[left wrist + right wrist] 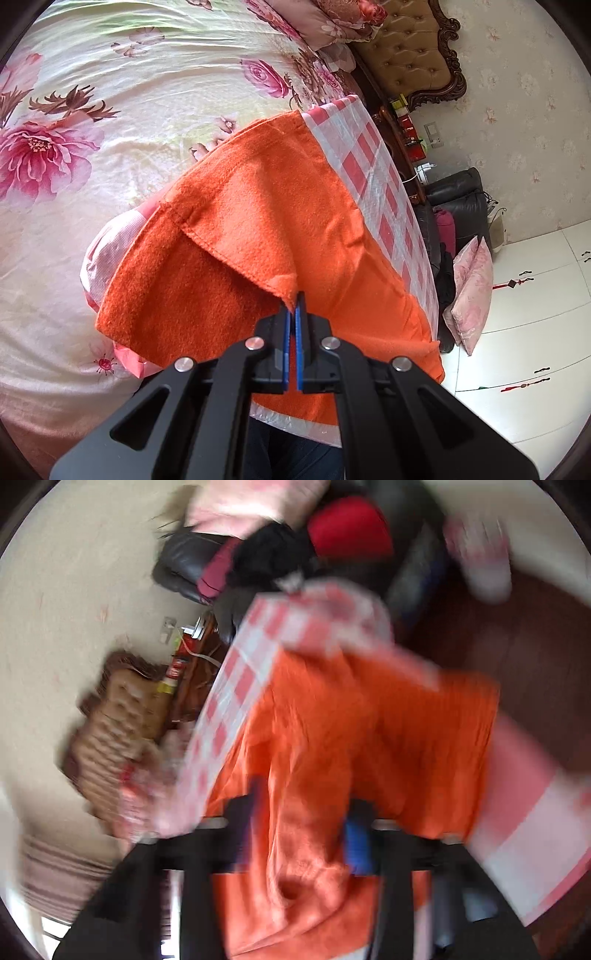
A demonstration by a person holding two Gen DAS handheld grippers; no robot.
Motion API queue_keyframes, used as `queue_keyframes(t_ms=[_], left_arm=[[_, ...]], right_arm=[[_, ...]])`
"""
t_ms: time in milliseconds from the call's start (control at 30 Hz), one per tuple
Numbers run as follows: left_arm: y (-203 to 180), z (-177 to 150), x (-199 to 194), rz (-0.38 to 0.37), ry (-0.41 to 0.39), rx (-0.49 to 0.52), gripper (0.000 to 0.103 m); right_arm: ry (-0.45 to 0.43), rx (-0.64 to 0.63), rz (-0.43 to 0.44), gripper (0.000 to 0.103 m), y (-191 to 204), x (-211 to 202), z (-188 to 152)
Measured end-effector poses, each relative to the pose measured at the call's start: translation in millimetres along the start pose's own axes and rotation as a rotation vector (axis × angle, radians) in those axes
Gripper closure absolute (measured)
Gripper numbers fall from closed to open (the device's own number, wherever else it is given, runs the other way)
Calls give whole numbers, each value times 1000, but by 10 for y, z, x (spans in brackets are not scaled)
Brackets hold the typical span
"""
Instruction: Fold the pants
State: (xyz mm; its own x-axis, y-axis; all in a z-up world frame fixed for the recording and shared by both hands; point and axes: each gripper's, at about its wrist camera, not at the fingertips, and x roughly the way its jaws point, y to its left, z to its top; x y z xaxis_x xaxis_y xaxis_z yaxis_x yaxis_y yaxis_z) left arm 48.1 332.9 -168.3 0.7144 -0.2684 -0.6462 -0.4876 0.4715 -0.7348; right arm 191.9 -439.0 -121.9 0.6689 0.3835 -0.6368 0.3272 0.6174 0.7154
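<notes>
**A:** Where are the pants?

**B:** The orange fleece pants (258,221) lie spread over a pink-and-white checked cloth (373,158) at the near edge of the bed (110,110). One hemmed flap is turned over the rest, and its corner is lifted at the near side.

**A:** What has hold of that corner?

**B:** The left gripper (294,301). Its blue pads (301,332) are pressed fully together, with the tip of the orange corner pinched between them.

**A:** And the other one?

**B:** The right wrist view is badly blurred. The same pants (351,720) fill the middle of it, and a ridge of orange cloth runs down between the dark fingers of the right gripper (306,812). The jaws stand partly closed with the cloth between them, and a blue pad (358,845) shows right against the fabric on one side. Whether the pads press on it, I cannot tell through the blur.

**A:** What lies around them?

**B:** The checked cloth (236,686) reaches past the pants toward the far corner. The bed has a floral sheet with large pink blooms, and beyond its far edge stands a tufted tan headboard (410,48) against pale patterned wallpaper. By the bed's side, a dark leather chair (458,192) has a pink pillow (472,284) leaning nearby on the white floor.
</notes>
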Motion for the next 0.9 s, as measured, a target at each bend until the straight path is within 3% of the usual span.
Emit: queue_keyframes(t_ms=[100, 233, 267, 300, 333, 367, 433, 467, 533, 600, 700, 833, 900], left_arm=[[-44, -25, -44, 2, -3, 32, 102], [-17, -36, 11, 13, 5, 21, 101], [-15, -38, 19, 15, 7, 19, 101], [-11, -32, 20, 19, 9, 16, 101], [3, -21, 3, 20, 5, 8, 101], [24, -13, -11, 19, 2, 2, 97], [71, 16, -37, 19, -8, -16, 96], [93, 35, -39, 11, -8, -27, 96], [118, 80, -13, -4, -8, -32, 96], [146, 130, 40, 7, -1, -38, 96], [164, 196, 21, -21, -4, -64, 101], [-63, 168, -208, -56, -34, -12, 101], [-66, 92, -259, -65, -26, -21, 101]], right_arm=[[-16, -97, -41, 69, 133, -13, 50], [58, -66, -74, 65, -11, 106, -12], [67, -51, -71, 56, -79, 103, -56], [73, -41, -77, 37, -104, 107, -72], [73, -25, -84, 28, -152, 90, -134], [60, -25, -89, 21, -158, 76, -160], [54, -45, -93, 21, -160, 80, -173], [53, -43, -81, 22, -160, 85, -160], [62, -38, -58, 39, -138, 128, -106], [83, -68, -85, 81, -69, 195, -52], [38, -212, -177, 88, 232, 118, -14], [-125, -495, -302, 89, 874, -276, -33], [-147, -527, -348, 89, 936, -380, -41]])
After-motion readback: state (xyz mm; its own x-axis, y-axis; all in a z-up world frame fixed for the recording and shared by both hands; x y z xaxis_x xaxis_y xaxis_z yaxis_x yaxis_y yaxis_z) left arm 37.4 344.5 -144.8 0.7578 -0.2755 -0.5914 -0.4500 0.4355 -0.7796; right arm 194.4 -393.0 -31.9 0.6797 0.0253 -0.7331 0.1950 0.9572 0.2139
